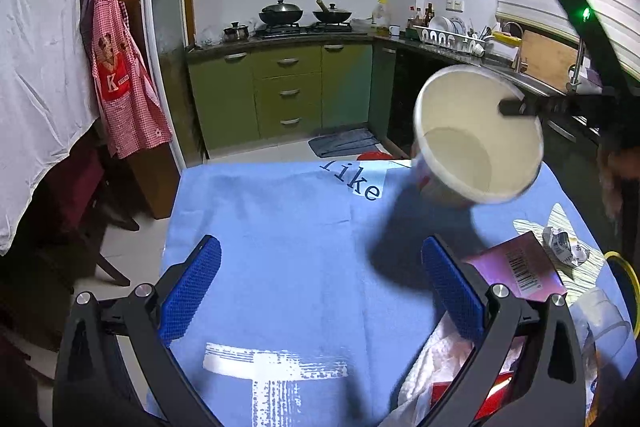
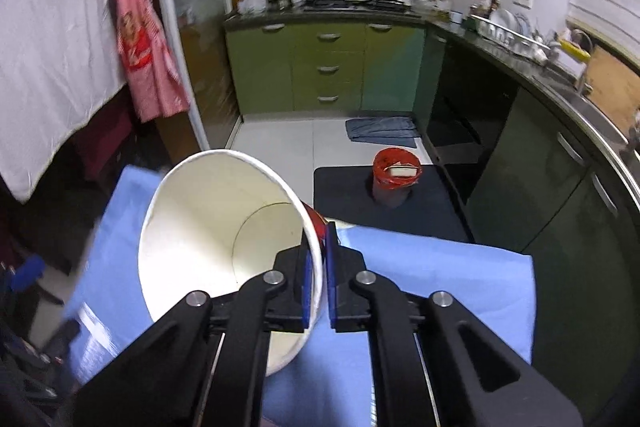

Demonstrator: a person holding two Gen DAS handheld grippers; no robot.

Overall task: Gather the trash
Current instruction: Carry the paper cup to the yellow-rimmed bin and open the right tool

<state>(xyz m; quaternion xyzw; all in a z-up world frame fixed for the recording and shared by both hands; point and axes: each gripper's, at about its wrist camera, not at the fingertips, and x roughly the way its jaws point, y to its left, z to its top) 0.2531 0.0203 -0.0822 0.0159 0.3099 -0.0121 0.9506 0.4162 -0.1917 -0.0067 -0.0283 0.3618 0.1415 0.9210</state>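
A large white paper cup (image 2: 224, 227) with a red printed outside hangs tilted above the blue tablecloth (image 2: 432, 267), its mouth turned toward the camera. My right gripper (image 2: 319, 247) is shut on the cup's rim, one pad inside the wall and one outside. The left wrist view shows the same cup (image 1: 476, 135) lifted at the right, pinched by the right gripper (image 1: 516, 107). My left gripper (image 1: 320, 291) stands open low over the tablecloth (image 1: 280, 227), with nothing between its blue pads (image 1: 192, 291).
A red-lined trash bin (image 2: 394, 179) stands on a dark mat on the floor beyond the table. On the table's right lie a purple packet (image 1: 516, 267), a crumpled wrapper (image 1: 564, 243), a clear plastic cup (image 1: 604, 323) and a white bag (image 1: 432, 363). Kitchen cabinets stand beyond.
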